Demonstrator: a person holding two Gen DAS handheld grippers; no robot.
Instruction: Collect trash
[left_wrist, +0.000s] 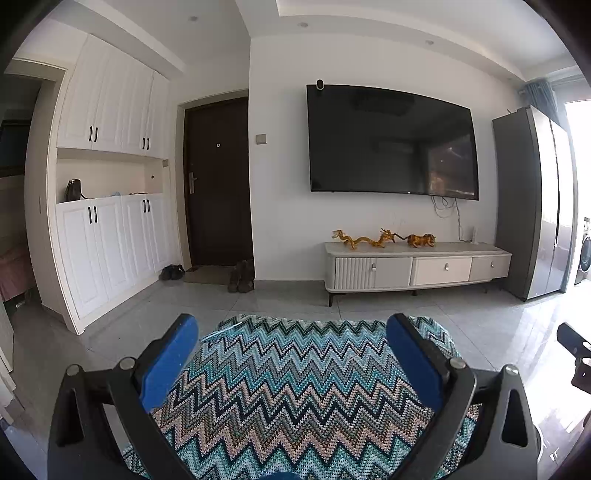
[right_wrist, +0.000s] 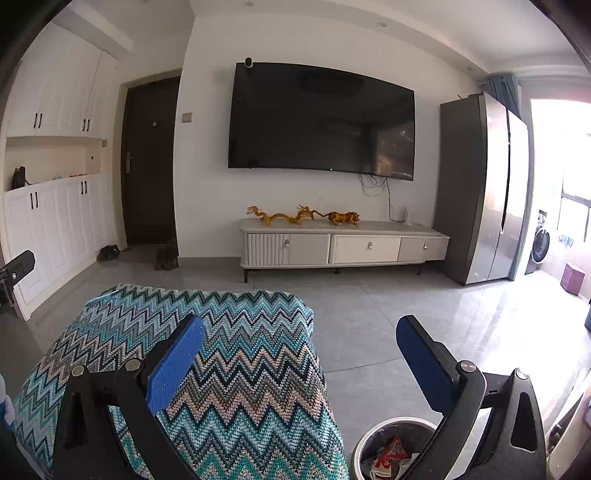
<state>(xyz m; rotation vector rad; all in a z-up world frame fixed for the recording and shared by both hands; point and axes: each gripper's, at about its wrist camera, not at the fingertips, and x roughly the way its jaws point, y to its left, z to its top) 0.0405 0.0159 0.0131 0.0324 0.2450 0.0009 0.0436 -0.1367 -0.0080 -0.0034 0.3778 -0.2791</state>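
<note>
A living room seen from two wrist cameras, both facing a wall-mounted television (left_wrist: 391, 142). The landmark is a bench draped in a zigzag-knit cloth (right_wrist: 207, 325) of blue, teal and beige, low in both views.

The left hand-held gripper (left_wrist: 291, 328) hovers above the cloth, its blue pads spread wide, with nothing between them. The right hand-held gripper (right_wrist: 300, 328) is likewise spread wide and empty, poised over the cloth's right edge.

Just right of the draped bench, on the grey tiled floor, stands a round metal bin (right_wrist: 393, 424) with a dark liner. Inside lies the trash (right_wrist: 391, 452): crumpled red and white wrappers, partly hidden by the right gripper's frame. No loose trash shows on the cloth itself.

The wrappers look light, soft and crinkly, probably slippery film that collapses under pressure; pinching a raised fold or bunched edge would likely hold best. The bin looks rigid and smooth, best taken by its rim.
</note>
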